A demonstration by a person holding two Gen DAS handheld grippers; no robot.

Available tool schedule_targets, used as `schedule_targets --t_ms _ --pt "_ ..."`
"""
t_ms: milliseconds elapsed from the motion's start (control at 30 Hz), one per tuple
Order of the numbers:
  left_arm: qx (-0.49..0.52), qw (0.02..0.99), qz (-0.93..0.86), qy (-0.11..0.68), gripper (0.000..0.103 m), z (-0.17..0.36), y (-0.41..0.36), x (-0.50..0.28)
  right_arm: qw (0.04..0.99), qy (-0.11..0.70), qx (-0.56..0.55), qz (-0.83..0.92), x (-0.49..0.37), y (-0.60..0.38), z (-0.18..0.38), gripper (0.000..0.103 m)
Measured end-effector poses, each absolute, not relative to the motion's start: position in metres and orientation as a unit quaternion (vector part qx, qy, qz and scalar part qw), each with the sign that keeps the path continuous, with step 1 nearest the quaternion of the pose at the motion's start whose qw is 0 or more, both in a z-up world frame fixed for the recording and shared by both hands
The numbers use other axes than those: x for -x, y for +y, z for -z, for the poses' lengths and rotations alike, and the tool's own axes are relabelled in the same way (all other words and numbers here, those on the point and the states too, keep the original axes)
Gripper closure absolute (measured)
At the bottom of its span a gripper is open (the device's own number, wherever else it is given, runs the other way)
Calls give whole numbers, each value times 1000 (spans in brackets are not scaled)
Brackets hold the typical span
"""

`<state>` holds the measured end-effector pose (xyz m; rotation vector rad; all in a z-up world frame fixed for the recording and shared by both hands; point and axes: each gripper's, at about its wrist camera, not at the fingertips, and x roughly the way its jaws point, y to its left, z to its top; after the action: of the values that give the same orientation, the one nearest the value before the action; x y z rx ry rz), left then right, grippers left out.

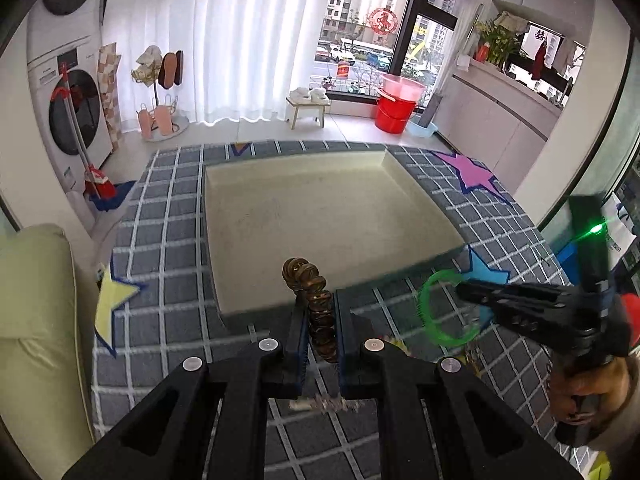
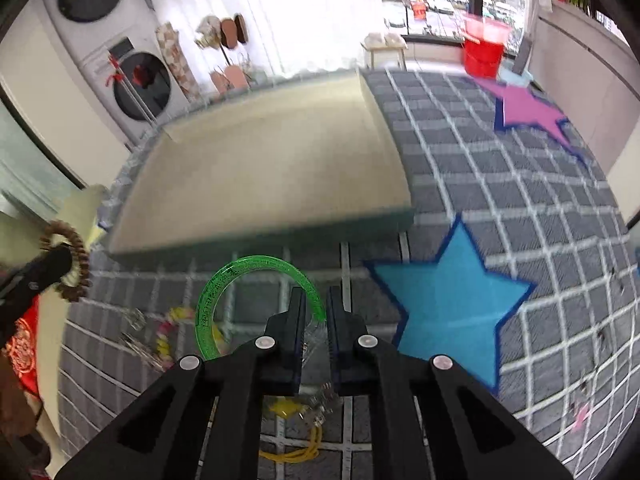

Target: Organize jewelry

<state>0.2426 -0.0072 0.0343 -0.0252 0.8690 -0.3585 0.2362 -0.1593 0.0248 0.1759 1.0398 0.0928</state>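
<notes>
Left wrist view: left gripper (image 1: 320, 300) jaws nearly together, clamped on a brown bead bracelet (image 1: 314, 304) held edge-on, its top loop poking up past the tips, just over the near rim of the beige tray (image 1: 320, 208). To the right, right gripper (image 1: 464, 290) pinches a green bangle (image 1: 428, 312), raised above the grid mat (image 1: 160, 208). Bkgd: washer (image 1: 68, 112), white curtain (image 1: 224, 40), red bucket (image 1: 394, 112).

Right wrist view: right gripper (image 2: 316, 300) jaws narrow, closed on the bangle's (image 2: 224, 280) rim; ring arcs up and left. Below it, yellow cord (image 2: 296, 452) & blurred trinkets lie on the mat (image 2: 500, 184) near a blue star (image 2: 448, 304). Tray (image 2: 260, 168) ahead; bead bracelet (image 2: 76, 264) at far left in the other gripper.
</notes>
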Motion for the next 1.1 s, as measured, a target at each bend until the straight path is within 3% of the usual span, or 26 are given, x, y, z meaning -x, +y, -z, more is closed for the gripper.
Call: schedule_targets --t_ms 233,533,933,1100 --pt "-5 897 170 409 77 -46 -19 -297 877 474 -73 -30 -297 -153 -49 92" --pt "-21 893 136 428 77 -7 -36 -373 871 486 -72 2 -374 -151 -20 92" --pt "-56 889 93 446 77 40 -44 -407 856 509 -85 33 -394 -163 22 91" --pt "-68 888 87 446 77 39 -46 -407 852 515 -94 28 -394 -164 23 84"
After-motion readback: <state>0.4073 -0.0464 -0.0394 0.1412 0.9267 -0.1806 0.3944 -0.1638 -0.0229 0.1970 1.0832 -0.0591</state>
